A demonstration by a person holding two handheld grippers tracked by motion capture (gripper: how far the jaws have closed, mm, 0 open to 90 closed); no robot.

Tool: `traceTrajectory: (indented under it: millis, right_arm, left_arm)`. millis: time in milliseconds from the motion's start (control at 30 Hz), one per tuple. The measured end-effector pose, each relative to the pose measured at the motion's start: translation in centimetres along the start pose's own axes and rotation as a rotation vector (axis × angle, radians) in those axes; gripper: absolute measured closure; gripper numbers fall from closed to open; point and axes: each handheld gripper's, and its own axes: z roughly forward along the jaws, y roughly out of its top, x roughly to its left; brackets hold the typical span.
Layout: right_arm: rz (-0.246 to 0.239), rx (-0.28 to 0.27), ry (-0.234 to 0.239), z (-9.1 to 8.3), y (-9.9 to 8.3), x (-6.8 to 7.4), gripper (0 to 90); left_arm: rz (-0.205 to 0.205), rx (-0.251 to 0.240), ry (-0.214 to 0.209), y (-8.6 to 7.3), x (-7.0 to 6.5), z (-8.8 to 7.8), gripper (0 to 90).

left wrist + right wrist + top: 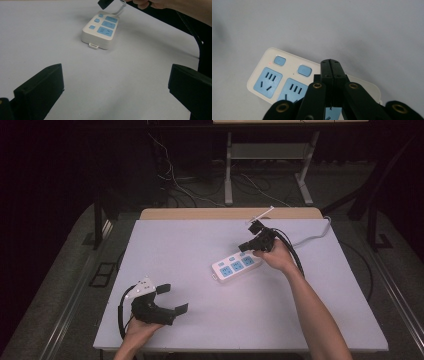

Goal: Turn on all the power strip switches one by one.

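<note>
1. right gripper (pixel 248 245) sits over the far end of the white power strip (pixel 236 265), held in the person's right hand (pixel 274 255); in the right gripper view its two black jaws are pressed flat together with nothing between them (pixel 330 65).
2. directly below and just ahead of those closed tips lies the power strip's top face (pixel 270 72), with blue sockets and small blue switch buttons; whether the tips touch the strip cannot be told.
3. left gripper (pixel 172 298) rests in the person's left hand (pixel 140 330) near the front left of the white table (pixel 165 245), its jaws spread wide apart and holding nothing.
4. ahead of the left gripper, well apart from it, the power strip (pixel 100 30) lies flat on the table (pixel 37 30), its white cord leading away at its far end.
5. beyond the right gripper, the strip's white cable (pixel 312 237) runs off the far right table edge.
</note>
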Motion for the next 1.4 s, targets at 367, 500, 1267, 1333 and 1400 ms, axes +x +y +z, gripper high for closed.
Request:
traceTrajectory:
  millis: [367, 500, 1267, 1333, 1400]
  right_arm:
    - [-0.013, 0.016, 0.041, 1.2, 0.2, 0.6, 90.0]
    - [-0.015, 0.012, 0.072, 1.5, 0.3, 0.9, 90.0]
    - [-0.03, 0.033, 0.104, 2.9, -0.1, 1.3, 90.0]
    - [-0.043, 0.035, 0.091, 2.9, 0.0, 1.5, 90.0]
    - [-0.049, 0.039, 0.08, 2.9, 0.0, 1.7, 90.0]
  left_arm:
    - [0.001, 0.0, -0.001, 0.0, 0.0, 0.0, 0.0]
    - [0.002, 0.0, -0.003, 0.0, 0.0, 0.0, 0.0]
    - [0.009, 0.01, -0.006, 0.0, -0.3, 0.2, 0.0]
    - [0.009, 0.009, -0.006, 0.0, -0.3, 0.2, 0.0]
    - [0.009, 0.009, -0.005, 0.0, -0.4, 0.2, 0.0]
